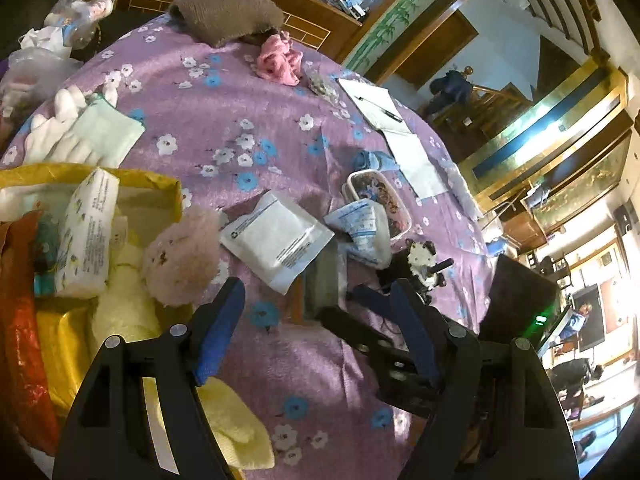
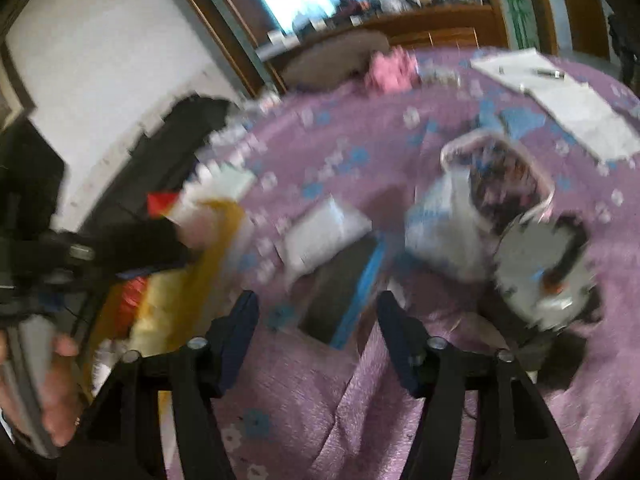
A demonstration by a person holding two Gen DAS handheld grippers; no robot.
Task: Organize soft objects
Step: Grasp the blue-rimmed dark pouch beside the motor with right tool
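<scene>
my left gripper (image 1: pixel 316 320) has its jaws standing wide with nothing between them, hovering over the purple flowered cloth (image 1: pixel 224 120) just beside the yellow bag (image 1: pixel 168 188). my right gripper (image 2: pixel 316 336) is partly open and also empty; through heavy blur its jaws straddle a dark flat object with a blue edge (image 2: pixel 344 280), not touching it as far as i can tell. i judge the task partly done: the bag already holds a tissue pack (image 1: pixel 86 236), a pale yellow towel (image 1: pixel 124 304) and a pink plush (image 1: pixel 180 260) at its rim. still out on the cloth are 5 soft items: a white flat packet (image 1: pixel 276 236), a blue-printed pouch (image 1: pixel 360 232), white gloves (image 1: pixel 60 128), a pink cloth (image 1: pixel 278 62) and a brown towel (image 1: pixel 228 16). the packet looks flat, thin and glossy.
</scene>
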